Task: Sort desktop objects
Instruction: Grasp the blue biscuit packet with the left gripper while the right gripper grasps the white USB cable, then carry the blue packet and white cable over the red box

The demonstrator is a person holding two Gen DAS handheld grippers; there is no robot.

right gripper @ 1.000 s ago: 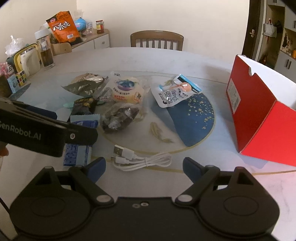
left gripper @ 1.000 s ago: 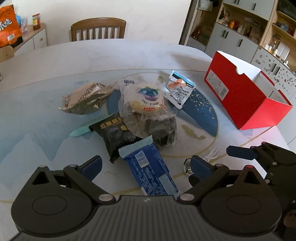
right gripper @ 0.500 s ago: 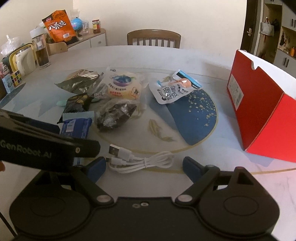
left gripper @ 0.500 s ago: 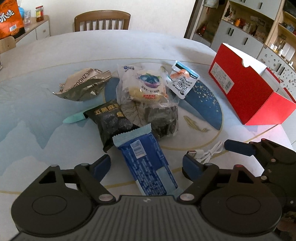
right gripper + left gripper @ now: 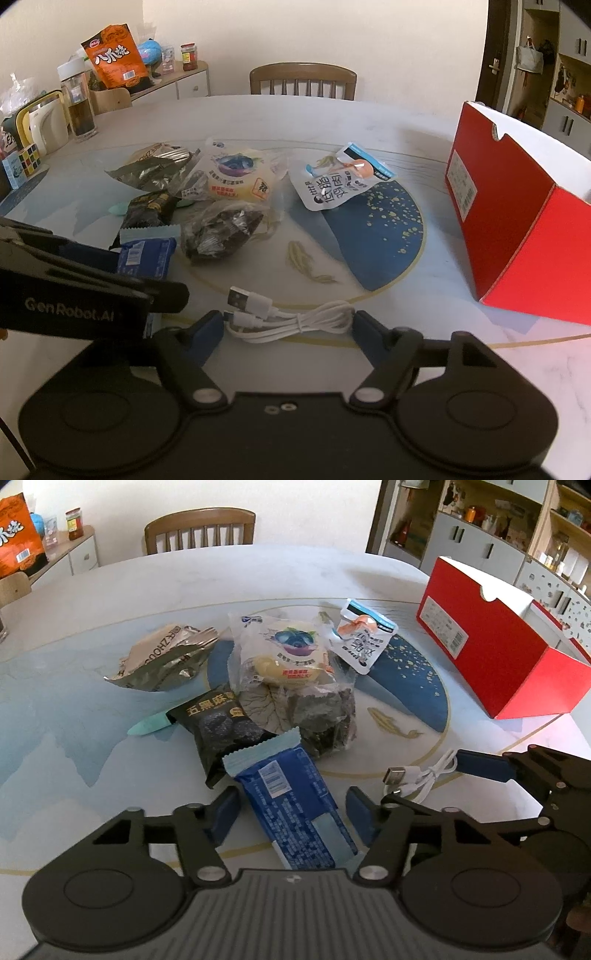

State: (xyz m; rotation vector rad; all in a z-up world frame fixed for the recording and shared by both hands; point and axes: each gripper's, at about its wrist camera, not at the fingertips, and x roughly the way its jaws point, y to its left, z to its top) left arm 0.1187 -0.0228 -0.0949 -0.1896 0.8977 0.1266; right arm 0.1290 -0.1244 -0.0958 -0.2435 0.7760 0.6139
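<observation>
Nothing sorted yet: left gripper (image 5: 291,808) jaws closing around blue packet (image 5: 295,808), right gripper (image 5: 288,328) jaws closing around white cable (image 5: 288,317); neither gripped.

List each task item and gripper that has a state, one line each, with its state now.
left gripper: jaws closing around the blue wafer pack, not yet pressing.
right gripper: jaws closing around the white USB cable.
red box: open-topped.
silver foil packet: crumpled, lying flat.
</observation>
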